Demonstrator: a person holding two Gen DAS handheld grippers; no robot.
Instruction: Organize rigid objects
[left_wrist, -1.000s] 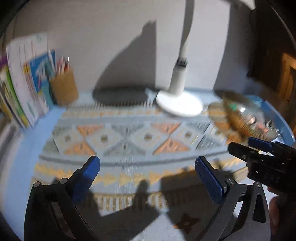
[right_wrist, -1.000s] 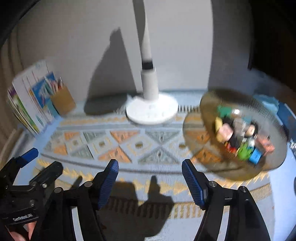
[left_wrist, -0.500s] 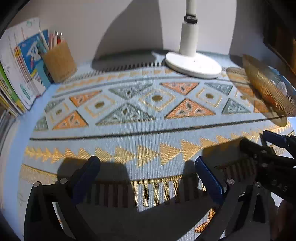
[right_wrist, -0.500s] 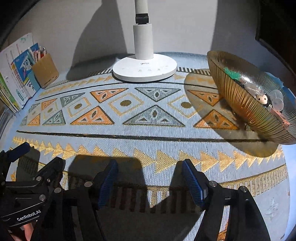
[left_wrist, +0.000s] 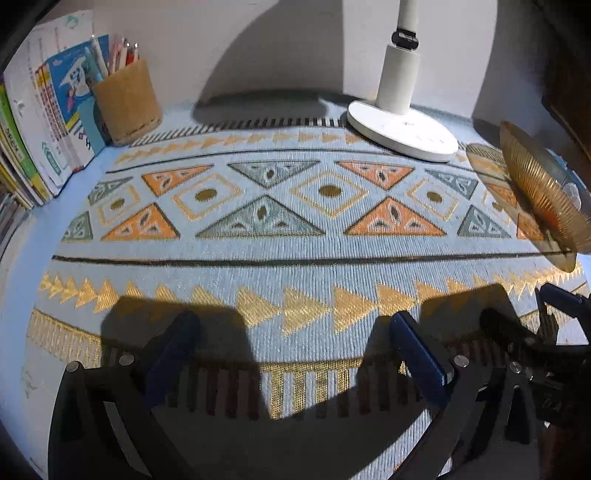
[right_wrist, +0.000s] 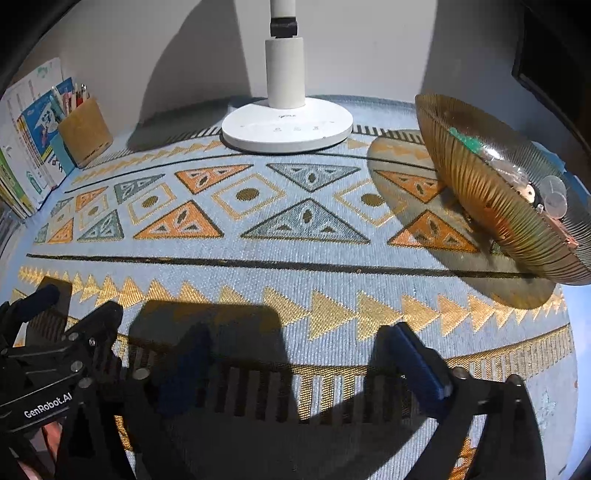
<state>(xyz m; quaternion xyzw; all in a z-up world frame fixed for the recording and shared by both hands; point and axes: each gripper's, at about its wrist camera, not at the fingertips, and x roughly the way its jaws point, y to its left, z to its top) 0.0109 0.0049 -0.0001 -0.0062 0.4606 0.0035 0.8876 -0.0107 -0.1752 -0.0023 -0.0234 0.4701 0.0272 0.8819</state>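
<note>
An amber ribbed glass bowl (right_wrist: 495, 206) stands at the right of the patterned cloth and holds several small toy figures and pieces (right_wrist: 528, 192). It also shows at the right edge of the left wrist view (left_wrist: 539, 195). My left gripper (left_wrist: 291, 343) is open and empty, low over the cloth's front edge. My right gripper (right_wrist: 299, 354) is open and empty, low over the front edge, left of the bowl. Each gripper shows at the side of the other's view.
A white lamp base (right_wrist: 286, 123) stands at the back centre. A cork pen holder (left_wrist: 127, 101) and upright books (left_wrist: 40, 122) stand at the back left. The patterned cloth (left_wrist: 280, 266) covers the table between them.
Both grippers have come down and closer to the cloth's front edge. The bowl and lamp now look nearer and sharper. Both jaws stay open.
</note>
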